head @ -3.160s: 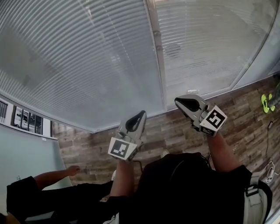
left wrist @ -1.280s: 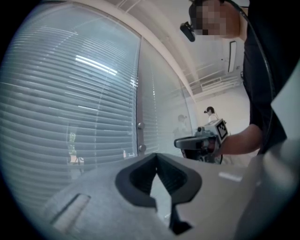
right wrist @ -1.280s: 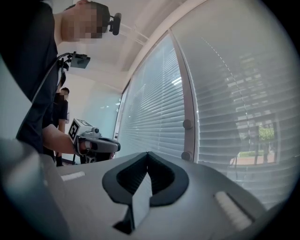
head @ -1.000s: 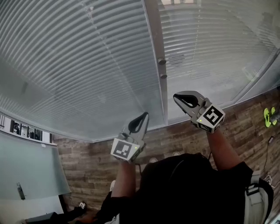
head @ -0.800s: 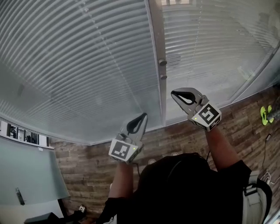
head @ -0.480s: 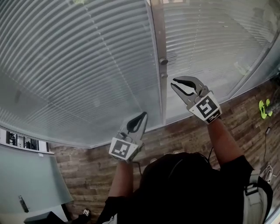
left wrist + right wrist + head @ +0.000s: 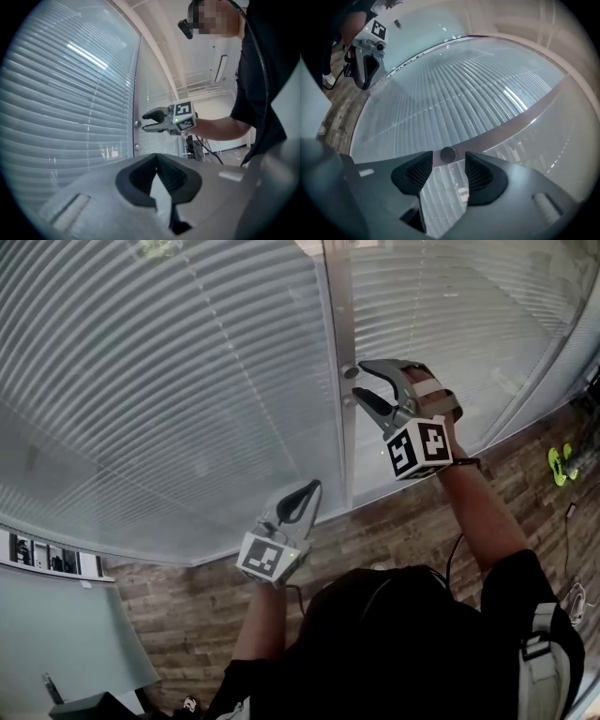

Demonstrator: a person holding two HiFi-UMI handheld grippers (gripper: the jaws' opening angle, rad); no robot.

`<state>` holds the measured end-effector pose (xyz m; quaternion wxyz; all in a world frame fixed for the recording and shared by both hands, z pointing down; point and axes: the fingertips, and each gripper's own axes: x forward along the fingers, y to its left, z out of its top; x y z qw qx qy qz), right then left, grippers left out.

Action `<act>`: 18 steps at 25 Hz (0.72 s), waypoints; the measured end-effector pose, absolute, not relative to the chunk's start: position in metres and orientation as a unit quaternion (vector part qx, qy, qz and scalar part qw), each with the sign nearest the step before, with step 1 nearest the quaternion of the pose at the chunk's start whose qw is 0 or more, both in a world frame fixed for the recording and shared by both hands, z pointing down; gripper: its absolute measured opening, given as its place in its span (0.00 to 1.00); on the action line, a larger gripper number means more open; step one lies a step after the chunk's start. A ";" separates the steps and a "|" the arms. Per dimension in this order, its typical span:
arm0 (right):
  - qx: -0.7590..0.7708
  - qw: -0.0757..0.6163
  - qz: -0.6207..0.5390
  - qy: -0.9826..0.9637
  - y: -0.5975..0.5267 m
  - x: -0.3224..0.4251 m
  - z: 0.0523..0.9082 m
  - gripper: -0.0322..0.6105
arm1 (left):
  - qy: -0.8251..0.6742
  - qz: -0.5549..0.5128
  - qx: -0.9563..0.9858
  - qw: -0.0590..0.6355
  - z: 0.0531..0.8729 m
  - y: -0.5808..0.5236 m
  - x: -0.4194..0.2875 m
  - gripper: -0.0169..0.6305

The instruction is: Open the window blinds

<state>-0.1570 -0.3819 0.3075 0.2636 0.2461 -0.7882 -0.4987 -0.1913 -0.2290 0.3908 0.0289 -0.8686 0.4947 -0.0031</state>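
Across the whole background run the closed window blinds (image 7: 187, 381), thin slats probably too flimsy to grab, so the small, likely stiff knob (image 7: 349, 372) on the frame (image 7: 336, 296) at twelve o'clock looks the hold; the right hand-held gripper (image 7: 358, 380), jaws just opened wide, straddles it untouched, the left hand-held gripper (image 7: 310, 487) pinched empty at six.

left gripper (image 7: 307, 491): low, jaws together | right gripper (image 7: 358, 381): high, jaws just opening, gripping nothing

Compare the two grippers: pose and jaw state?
The left gripper is shut and empty; on the right gripper the jaws have just been opening and stand apart, the knob between their tips, ungripped. The left gripper hangs lower, clear of the frame; the right gripper sits higher, at it. Both face the blinds.
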 end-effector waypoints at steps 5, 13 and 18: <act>0.248 0.294 -0.534 -0.753 -0.405 -0.169 0.316 0.39 | 0.497 -0.002 -0.867 0.028 0.400 -0.237 -0.197 0.03; 0.253 0.319 -0.552 -0.728 -0.416 -0.174 0.327 0.31 | 0.508 0.006 -0.861 0.030 0.408 -0.234 -0.207 0.03; 0.257 0.317 -0.559 -0.721 -0.419 -0.176 0.329 0.25 | 0.514 -0.002 -0.858 0.011 0.408 -0.229 -0.208 0.03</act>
